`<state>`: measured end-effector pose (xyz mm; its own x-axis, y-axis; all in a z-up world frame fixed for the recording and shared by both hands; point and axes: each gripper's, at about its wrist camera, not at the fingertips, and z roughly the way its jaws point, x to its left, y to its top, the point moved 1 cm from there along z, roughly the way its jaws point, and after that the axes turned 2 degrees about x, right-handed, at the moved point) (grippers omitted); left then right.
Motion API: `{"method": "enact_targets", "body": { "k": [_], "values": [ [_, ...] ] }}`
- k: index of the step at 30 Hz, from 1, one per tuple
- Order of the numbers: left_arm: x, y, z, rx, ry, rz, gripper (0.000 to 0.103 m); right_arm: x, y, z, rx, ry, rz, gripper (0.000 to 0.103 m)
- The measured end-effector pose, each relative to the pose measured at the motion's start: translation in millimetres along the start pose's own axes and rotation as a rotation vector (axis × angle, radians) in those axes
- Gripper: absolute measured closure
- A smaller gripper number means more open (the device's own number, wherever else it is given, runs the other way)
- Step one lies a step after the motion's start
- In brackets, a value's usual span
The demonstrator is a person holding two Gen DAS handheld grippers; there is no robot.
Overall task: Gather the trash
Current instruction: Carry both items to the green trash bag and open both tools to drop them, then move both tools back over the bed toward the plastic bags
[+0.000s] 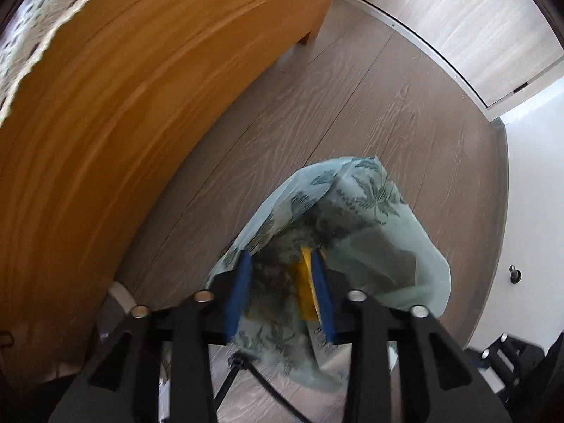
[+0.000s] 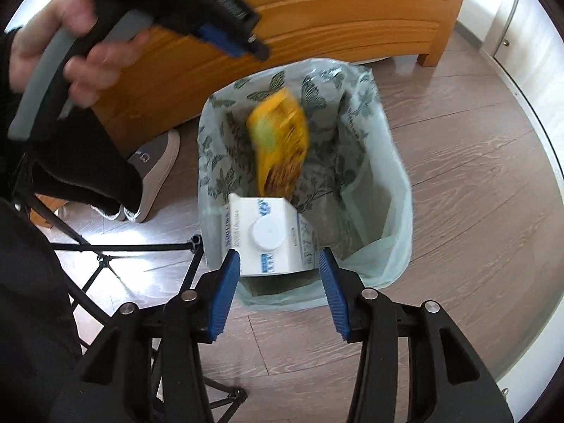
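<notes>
Left wrist: our left tongs (image 1: 280,290) stand apart over the patterned trash bag (image 1: 356,218), a yellow wrapper (image 1: 304,290) between them. Right wrist: our right tongs (image 2: 280,290) clamp a white carton (image 2: 269,236) above the bag (image 2: 387,176), the yellow wrapper (image 2: 280,141) blurred inside its mouth.

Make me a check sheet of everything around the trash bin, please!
Surface: wood floor, nothing loose seen.
Job's things: lined bin open; yellow wrapper blurred above its inside; white carton over the near rim.
Clutter: shoe beside the bin.
Grippers: left gripper open; right gripper either side of the carton, grip unclear.
Cables: black cable under the left gripper.
Surroundings: wooden furniture, tripod legs.
</notes>
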<state>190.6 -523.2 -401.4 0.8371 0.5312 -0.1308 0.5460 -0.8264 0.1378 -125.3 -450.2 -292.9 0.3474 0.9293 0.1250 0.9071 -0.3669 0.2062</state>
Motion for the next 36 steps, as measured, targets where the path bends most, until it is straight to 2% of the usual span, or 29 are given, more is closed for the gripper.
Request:
{"method": "enact_targets", "body": {
  "k": [3, 6, 9, 12, 14, 18, 20, 23, 26, 27, 29, 33, 36],
  "values": [
    [7, 0, -18, -0.023, 0.033, -0.001, 0.062, -5, 4, -4, -0.004, -0.013, 0.031, 0.057],
    [15, -3, -41, -0.069, 0.029, -0.028, 0.054, -10, 7, -11, -0.014, -0.022, 0.046, 0.057],
    [23, -6, -69, -0.155, 0.089, -0.015, 0.052, -9, 13, -21, -0.026, -0.044, 0.04, 0.057],
    [34, -6, -98, -0.258, 0.073, -0.046, 0.052, -9, 21, -31, -0.033, -0.061, 0.032, 0.057],
    [39, -3, -117, -0.327, 0.092, -0.04, 0.052, -6, 28, -38, -0.033, -0.081, 0.02, 0.057],
    [57, 8, -149, -0.364, 0.055, -0.025, 0.05, 1, 49, -55, -0.043, -0.115, 0.005, 0.057],
    [67, 10, -159, -0.398, 0.032, -0.025, 0.046, 5, 64, -65, -0.056, -0.12, -0.001, 0.055],
    [92, 7, -182, -0.428, 0.021, -0.026, 0.045, 13, 92, -81, -0.074, -0.145, -0.016, 0.054],
    [119, -2, -209, -0.428, -0.01, -0.062, 0.044, 29, 123, -98, -0.101, -0.181, -0.07, 0.054],
    [125, -8, -217, -0.425, -0.013, -0.066, 0.04, 35, 134, -104, -0.116, -0.19, -0.088, 0.053],
    [138, -20, -235, -0.428, -0.01, -0.061, 0.036, 48, 156, -117, -0.152, -0.201, -0.117, 0.049],
    [166, -47, -274, -0.508, -0.001, -0.071, 0.031, 83, 200, -139, -0.236, -0.213, -0.175, 0.044],
    [202, -63, -302, -0.565, 0.035, -0.135, 0.029, 117, 233, -153, -0.308, -0.213, -0.204, 0.044]
  ]
}}
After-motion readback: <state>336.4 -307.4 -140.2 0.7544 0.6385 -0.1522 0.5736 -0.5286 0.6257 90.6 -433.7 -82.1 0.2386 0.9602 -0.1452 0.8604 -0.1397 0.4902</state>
